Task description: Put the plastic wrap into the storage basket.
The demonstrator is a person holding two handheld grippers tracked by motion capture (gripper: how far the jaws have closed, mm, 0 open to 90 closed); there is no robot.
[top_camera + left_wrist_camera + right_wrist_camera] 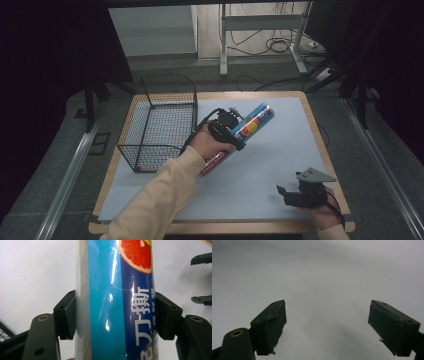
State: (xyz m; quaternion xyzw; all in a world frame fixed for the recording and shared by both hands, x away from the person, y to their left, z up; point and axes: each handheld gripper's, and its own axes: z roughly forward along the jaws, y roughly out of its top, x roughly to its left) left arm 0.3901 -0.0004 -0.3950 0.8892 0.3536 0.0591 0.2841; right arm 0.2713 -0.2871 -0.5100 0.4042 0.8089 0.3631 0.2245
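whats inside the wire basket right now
Nothing shows inside the wire basket; through its mesh the pale mat and table edge appear. The left gripper holds the wrap box beside it. The sleeve hides nothing of it.

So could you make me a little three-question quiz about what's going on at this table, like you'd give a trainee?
1. True or false: the left tool is clamped on the long blue box with the grapefruit picture.
2. Which describes the right tool? A) gripping a cup B) jaws apart, nothing between them C) inside the basket
3. Fill in: the wire basket stands on the table to the ____ of the box, seen from the high view.

Key:
1. True. Both pads press its sides.
2. B. It rests near the front edge of the table.
3. Left.
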